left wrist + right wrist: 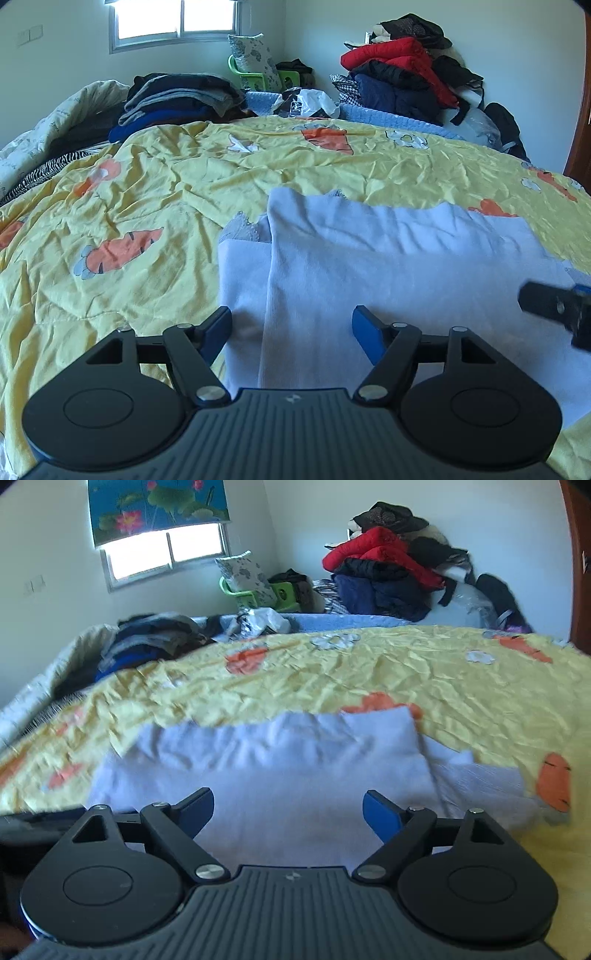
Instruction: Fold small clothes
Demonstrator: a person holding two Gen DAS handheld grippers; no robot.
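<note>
Both the left tongs (291,325) and right tongs (288,808) gape empty over the pale garment (388,266) at six o'clock on the bed (147,192); its loose top layer, seemingly folded, may spring open or snag.

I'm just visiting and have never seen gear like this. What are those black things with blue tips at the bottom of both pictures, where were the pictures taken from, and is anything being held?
No robot arm here: a person holds a two-finger gripper in each hand, and each gripper carries a wide-angle camera looking forward along its fingers. One picture comes from the left gripper, the other from the right gripper; the blue tips are the finger pads. Both look over a bed with a yellow carrot-print quilt. On it lies a pale lavender garment, partly folded, with one layer lying over another. Both grippers stand open above it and nothing is held. At the far side are piles of clothes, one with a red jacket, and a window.
</note>
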